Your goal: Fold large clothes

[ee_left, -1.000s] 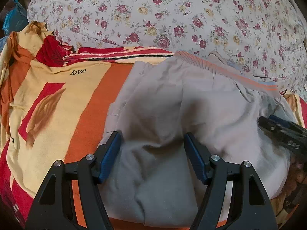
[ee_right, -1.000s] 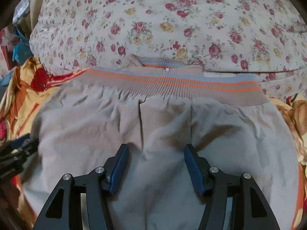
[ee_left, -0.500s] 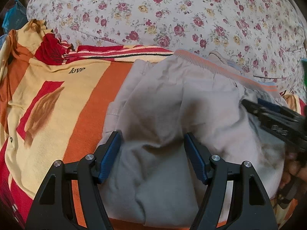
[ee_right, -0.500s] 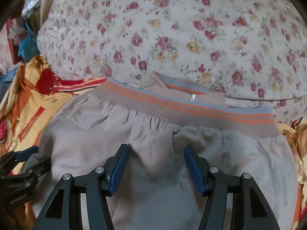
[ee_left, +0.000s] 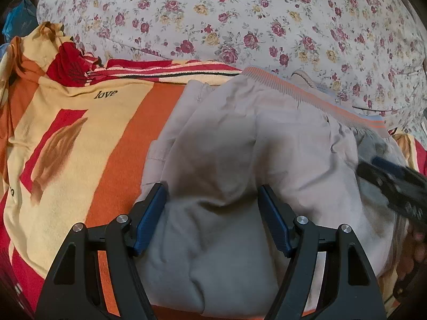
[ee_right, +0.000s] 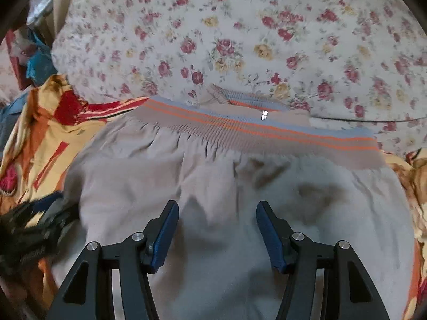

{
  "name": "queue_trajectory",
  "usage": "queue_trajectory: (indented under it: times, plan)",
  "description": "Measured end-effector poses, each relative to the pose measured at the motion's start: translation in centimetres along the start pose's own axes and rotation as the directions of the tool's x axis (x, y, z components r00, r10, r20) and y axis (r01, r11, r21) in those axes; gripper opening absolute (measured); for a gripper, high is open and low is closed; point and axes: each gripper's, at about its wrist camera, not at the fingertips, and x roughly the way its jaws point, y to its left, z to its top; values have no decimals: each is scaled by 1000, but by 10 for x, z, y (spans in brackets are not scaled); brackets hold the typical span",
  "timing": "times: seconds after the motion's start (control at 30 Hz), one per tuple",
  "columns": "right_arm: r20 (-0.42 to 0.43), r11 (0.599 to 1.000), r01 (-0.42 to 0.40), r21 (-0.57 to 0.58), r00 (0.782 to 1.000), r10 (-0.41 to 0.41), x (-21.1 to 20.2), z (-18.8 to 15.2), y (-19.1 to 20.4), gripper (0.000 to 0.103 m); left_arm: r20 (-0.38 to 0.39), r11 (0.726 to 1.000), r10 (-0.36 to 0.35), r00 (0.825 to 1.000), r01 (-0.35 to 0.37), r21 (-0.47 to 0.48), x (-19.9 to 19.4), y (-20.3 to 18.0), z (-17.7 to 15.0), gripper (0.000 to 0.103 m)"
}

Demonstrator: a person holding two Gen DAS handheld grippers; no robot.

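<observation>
Both tools, left tool [ee_left: 212, 213] and right tool [ee_right: 216, 229], hovered spread over soft, limp grey trousers [ee_left: 240, 160], best gripped at the ribbed waistband [ee_right: 253, 130] far side.

Floral pillow [ee_left: 240, 21] is set at the back; orange-yellow-red blanket [ee_left: 88, 138], printed "love", is spread beside it; blue fabric [ee_right: 38, 65] is seen far left.

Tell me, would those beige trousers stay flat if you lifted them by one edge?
Probably not. The beige trousers already lie in soft creases and stacked layers, so they would likely droop and unfold. The ribbed waistband looks thicker and might hold its line better. They seem light.
</observation>
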Motion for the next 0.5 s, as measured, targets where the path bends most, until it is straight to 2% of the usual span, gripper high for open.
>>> queue_trajectory:
  times: [0.13, 0.2, 0.33, 0.5]
  plan:
    - [-52, 998, 28, -56, 998, -31, 10, -22, 7, 61, -5, 1000, 0, 1000, -1, -18, 0, 1, 0, 73]
    - [-33, 996, 42, -74, 998, -45, 9, -27, 8, 61, -11, 999, -4, 1000, 4, -38, 0, 3, -1, 74]
    - [-33, 1000, -11, -15, 999, 11, -7, -24, 2, 61, -33, 998, -27, 999, 25, -62, -3, 8, 0, 74]
    - [5, 1000, 8, -26, 1000, -7, -34, -35, -6, 67, -39, 982, -118, 992, 111, -155, -14, 28, 9, 74]
